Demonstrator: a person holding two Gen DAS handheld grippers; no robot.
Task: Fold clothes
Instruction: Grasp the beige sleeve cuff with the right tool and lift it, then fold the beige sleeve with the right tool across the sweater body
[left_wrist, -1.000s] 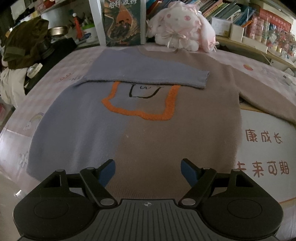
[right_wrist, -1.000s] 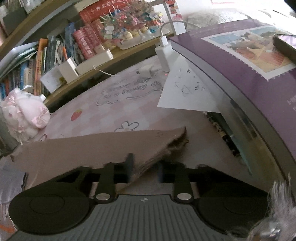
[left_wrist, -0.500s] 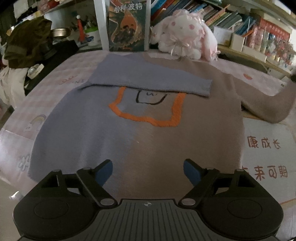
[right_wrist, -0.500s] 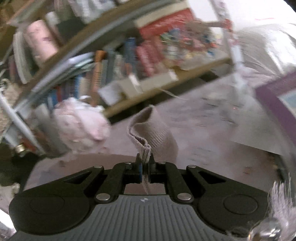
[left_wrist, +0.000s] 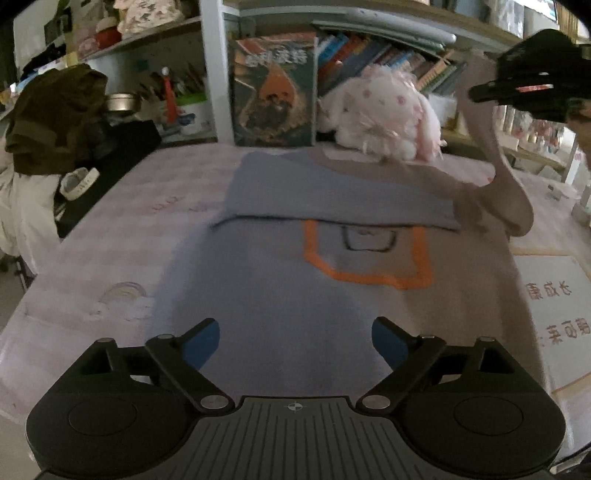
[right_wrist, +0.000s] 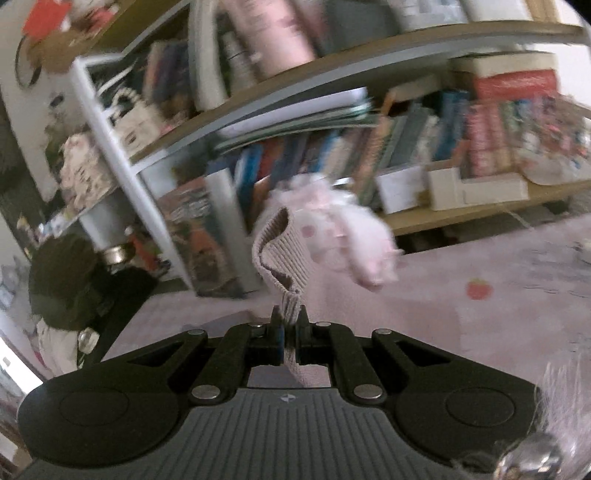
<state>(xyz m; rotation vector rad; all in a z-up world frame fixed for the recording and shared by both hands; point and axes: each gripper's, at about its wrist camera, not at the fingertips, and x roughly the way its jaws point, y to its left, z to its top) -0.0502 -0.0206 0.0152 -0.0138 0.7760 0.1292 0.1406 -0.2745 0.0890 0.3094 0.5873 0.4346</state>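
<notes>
A soft knitted sweater, half grey-blue and half taupe with an orange outlined square on its chest (left_wrist: 332, 295), is spread flat across the middle of the pink patterned counter (left_wrist: 110, 236), its collar toward the far edge and its hem toward the near edge; the grey-blue sleeve (left_wrist: 332, 201) is laid folded across the chest, just above the orange outline; the taupe sleeve (left_wrist: 491, 147) is lifted off the counter near the far right corner and rises steeply to the right claw (left_wrist: 480, 90), seen from the left wrist view as a dark shape high above the right edge; in the right wrist view the right claw (right_wrist: 290, 332) is clenched on the sleeve's ribbed taupe cuff (right_wrist: 280, 254), which curls up past the fingertips; the left claw (left_wrist: 295, 341) is released, its blue-padded fingers (left_wrist: 201, 343) held wide apart above the sweater's hem at the near edge, nothing between them; a fluffy pink-and-white plush toy (left_wrist: 384, 110) is set at the far edge just beyond the collar, beside an upright dark illustrated book (left_wrist: 273, 96) against the bookshelf (right_wrist: 332, 122).
</notes>
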